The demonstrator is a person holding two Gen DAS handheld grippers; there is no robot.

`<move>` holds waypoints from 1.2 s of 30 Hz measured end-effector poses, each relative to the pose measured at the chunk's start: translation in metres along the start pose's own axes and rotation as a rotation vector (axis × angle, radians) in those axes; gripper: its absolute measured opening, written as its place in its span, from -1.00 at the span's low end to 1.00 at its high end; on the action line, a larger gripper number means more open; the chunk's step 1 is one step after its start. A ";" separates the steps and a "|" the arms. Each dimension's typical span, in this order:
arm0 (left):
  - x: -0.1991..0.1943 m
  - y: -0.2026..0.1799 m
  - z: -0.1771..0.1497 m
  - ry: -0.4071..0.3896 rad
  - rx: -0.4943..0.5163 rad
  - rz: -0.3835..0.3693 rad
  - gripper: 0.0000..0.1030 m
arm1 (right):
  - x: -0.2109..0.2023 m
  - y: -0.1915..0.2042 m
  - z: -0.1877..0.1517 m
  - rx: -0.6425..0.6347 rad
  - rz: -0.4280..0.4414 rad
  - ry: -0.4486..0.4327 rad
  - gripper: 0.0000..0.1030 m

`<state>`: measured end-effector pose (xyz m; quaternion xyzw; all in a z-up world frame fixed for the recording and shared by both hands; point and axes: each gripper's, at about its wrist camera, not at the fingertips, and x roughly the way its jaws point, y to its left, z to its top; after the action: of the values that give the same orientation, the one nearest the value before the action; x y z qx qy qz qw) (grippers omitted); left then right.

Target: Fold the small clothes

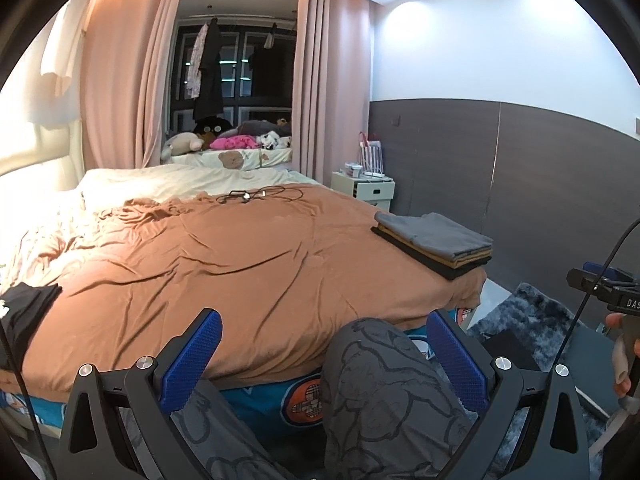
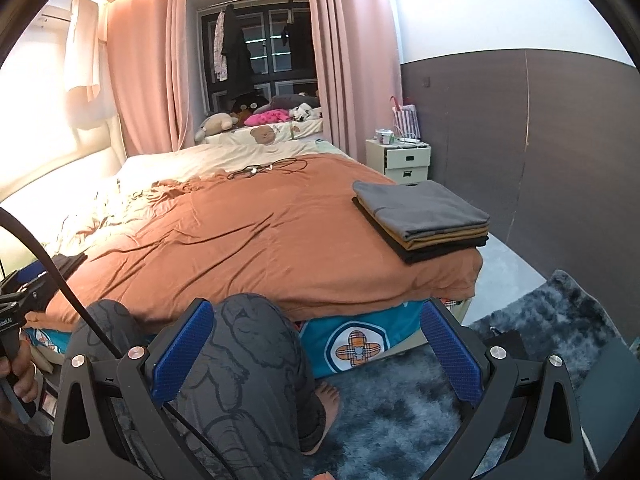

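A neat stack of folded clothes point(image 1: 436, 242) point(image 2: 422, 218), grey on top of tan and black, rests at the bed's near right corner. A dark garment point(image 1: 26, 312) lies at the bed's left edge, partly cut off. My left gripper point(image 1: 326, 354) hangs open below the bed's front edge, over a person's knee, with nothing between its blue fingers point(image 1: 192, 360). My right gripper point(image 2: 320, 348) is also open and holds nothing, low in front of the bed above the knee and rug. Each gripper shows at the edge of the other's view, held in a hand point(image 1: 622, 364).
An orange-brown sheet point(image 1: 240, 264) covers the bed, with a tangle of cables point(image 1: 256, 196) far back. A white bedside cabinet point(image 2: 404, 158) stands by the dark wall panel. A grey shaggy rug point(image 2: 400, 412) covers the floor. The person's patterned trouser legs point(image 2: 248, 376) fill the foreground.
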<state>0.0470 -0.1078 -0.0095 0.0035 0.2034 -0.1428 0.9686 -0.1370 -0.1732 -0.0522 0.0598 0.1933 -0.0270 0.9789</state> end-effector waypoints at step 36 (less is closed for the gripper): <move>-0.011 -0.007 0.001 -0.022 0.000 0.002 0.99 | -0.004 0.014 -0.007 -0.005 -0.008 0.000 1.00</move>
<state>0.0358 -0.1116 -0.0039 0.0019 0.1928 -0.1420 0.9709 -0.1425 -0.1580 -0.0554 0.0566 0.1937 -0.0302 0.9790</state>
